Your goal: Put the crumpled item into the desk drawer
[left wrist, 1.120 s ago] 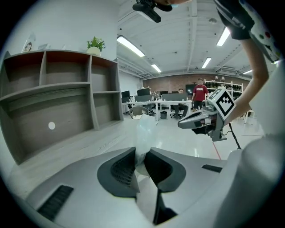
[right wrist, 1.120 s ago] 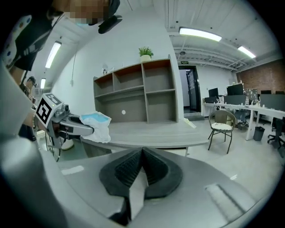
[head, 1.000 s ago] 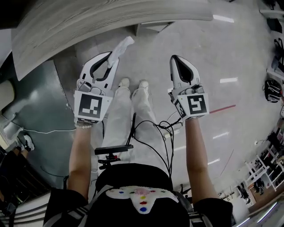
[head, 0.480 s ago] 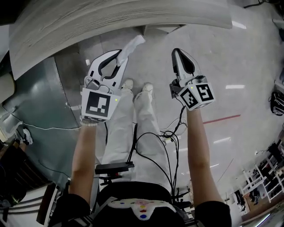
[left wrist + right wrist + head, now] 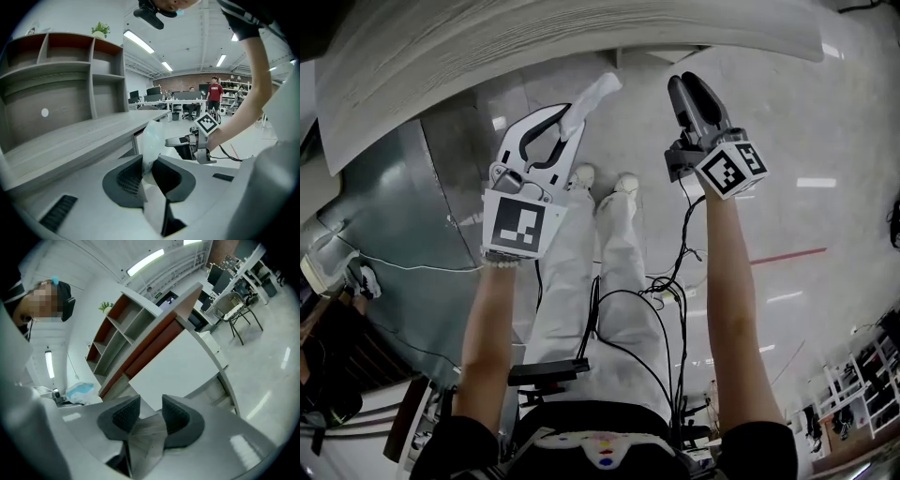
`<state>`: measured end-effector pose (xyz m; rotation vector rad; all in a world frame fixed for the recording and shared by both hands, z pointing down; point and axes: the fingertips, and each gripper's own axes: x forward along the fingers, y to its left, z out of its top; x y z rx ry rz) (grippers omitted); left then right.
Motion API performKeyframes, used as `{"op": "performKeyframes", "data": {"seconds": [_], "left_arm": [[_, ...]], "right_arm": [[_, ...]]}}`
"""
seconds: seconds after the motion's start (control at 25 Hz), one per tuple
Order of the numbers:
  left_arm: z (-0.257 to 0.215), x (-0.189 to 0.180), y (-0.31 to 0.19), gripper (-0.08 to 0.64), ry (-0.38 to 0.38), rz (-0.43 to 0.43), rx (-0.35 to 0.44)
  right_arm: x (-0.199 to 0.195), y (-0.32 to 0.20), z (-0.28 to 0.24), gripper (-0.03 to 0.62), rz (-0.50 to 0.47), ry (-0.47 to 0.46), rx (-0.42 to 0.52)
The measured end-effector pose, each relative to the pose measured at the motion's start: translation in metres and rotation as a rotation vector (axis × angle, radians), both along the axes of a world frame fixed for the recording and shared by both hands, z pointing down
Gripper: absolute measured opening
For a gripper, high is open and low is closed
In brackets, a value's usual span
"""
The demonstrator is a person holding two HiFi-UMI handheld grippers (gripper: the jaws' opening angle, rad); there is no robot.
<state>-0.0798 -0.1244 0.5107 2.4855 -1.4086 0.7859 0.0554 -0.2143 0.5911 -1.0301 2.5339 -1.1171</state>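
Note:
My left gripper [image 5: 570,122] is shut on the crumpled item [image 5: 596,97], a pale, bag-like wad that sticks out past its fingertips towards the grey wood-grain desk top [image 5: 534,47]. In the left gripper view the crumpled item [image 5: 152,138] stands pinched between the dark pads, beside the desk [image 5: 79,140]. My right gripper [image 5: 684,82] hangs to the right at about the same height, its jaws opening with nothing between them. The right gripper view shows its pads [image 5: 125,414] apart, facing the desk's white side panel [image 5: 178,366], with the crumpled item [image 5: 80,392] far left.
Open shelves [image 5: 70,70] rise at the back of the desk. My legs and shoes [image 5: 602,183] stand on the glossy floor below the grippers, with cables [image 5: 661,291] trailing. People and office desks [image 5: 215,91] fill the far room. A chair [image 5: 234,315] stands at the right.
Both grippers have risen and moved forward towards the desk edge, the left one carrying the crumpled item. The right gripper's jaws have parted from shut.

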Motion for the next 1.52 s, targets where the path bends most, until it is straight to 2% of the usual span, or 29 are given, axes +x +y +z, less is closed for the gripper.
{"op": "performKeyframes", "data": {"seconds": [0.16, 0.4, 0.6, 0.92, 1.04, 1.2, 1.36, 1.52], "left_arm": [[0.007, 0.004, -0.003, 0.058, 0.008, 0.009, 0.019], [0.015, 0.009, -0.002, 0.058, 0.018, 0.014, 0.003], [0.03, 0.015, 0.0, 0.058, 0.016, 0.023, -0.016], [0.031, 0.017, -0.009, 0.058, 0.019, 0.01, -0.021], [0.033, 0.015, -0.011, 0.058, 0.013, 0.012, -0.022], [0.036, 0.014, -0.013, 0.058, 0.01, 0.012, -0.021], [0.044, 0.017, -0.007, 0.059, 0.006, 0.015, -0.018], [0.037, 0.011, -0.011, 0.058, 0.011, 0.006, -0.012]], "right_arm": [[-0.006, -0.014, 0.024, 0.189, -0.001, -0.082, -0.055], [-0.014, -0.037, 0.04, 0.225, 0.017, -0.223, -0.103], [-0.017, -0.056, 0.054, 0.236, 0.014, -0.312, -0.106], [-0.021, -0.065, 0.041, 0.268, -0.039, -0.527, -0.085], [-0.028, -0.068, 0.034, 0.27, -0.053, -0.579, -0.06], [-0.028, -0.071, 0.036, 0.267, -0.025, -0.649, -0.043], [-0.021, -0.063, 0.048, 0.234, -0.001, -0.708, -0.023], [-0.022, -0.066, 0.044, 0.194, 0.007, -0.719, -0.009]]}}
